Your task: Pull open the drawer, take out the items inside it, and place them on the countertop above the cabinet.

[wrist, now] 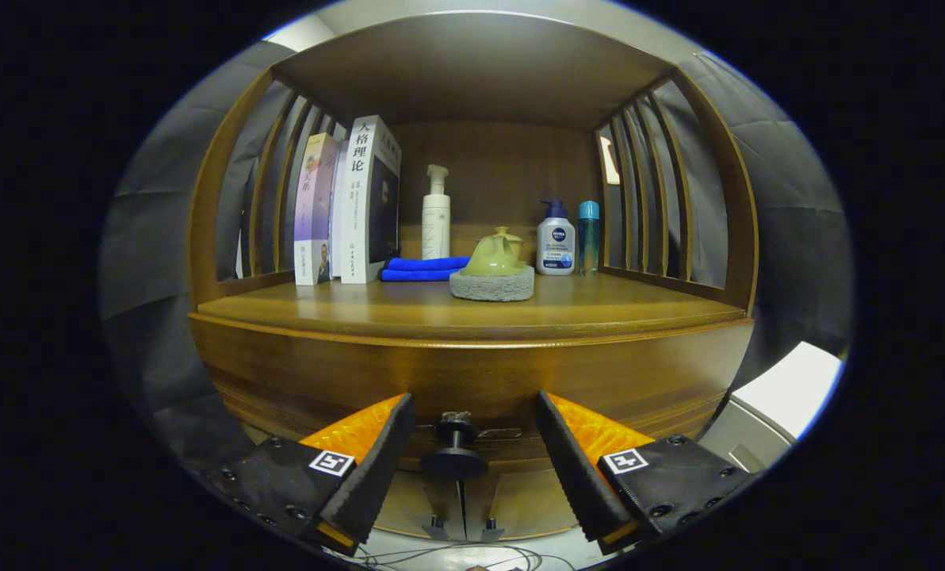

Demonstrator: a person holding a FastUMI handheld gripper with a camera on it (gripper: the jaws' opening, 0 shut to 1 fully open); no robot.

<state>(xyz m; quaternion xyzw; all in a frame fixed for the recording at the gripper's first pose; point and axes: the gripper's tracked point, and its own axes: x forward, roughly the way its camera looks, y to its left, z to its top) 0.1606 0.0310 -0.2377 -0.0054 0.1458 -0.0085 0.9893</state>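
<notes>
fingers [377, 468]: two wedge-shaped blades with a fine gritty texture on the edges, ridged panels on their inner faces
mounts: flat dark plates behind each blade, dotted with round screw heads along the rims
markings: a small square black-and-white tag on each plate, near the blade's root
whole tool: two-finger handheld gripper [472, 464], its blades set well apart

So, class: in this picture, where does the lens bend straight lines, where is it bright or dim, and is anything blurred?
Gripper view: fisheye bows the countertop edge and side slats; light falls warm on the drawer front, the shelf's back is dim; books, bottles and knob are sharp; the open gripper straddles the knob, not touching it.
</notes>
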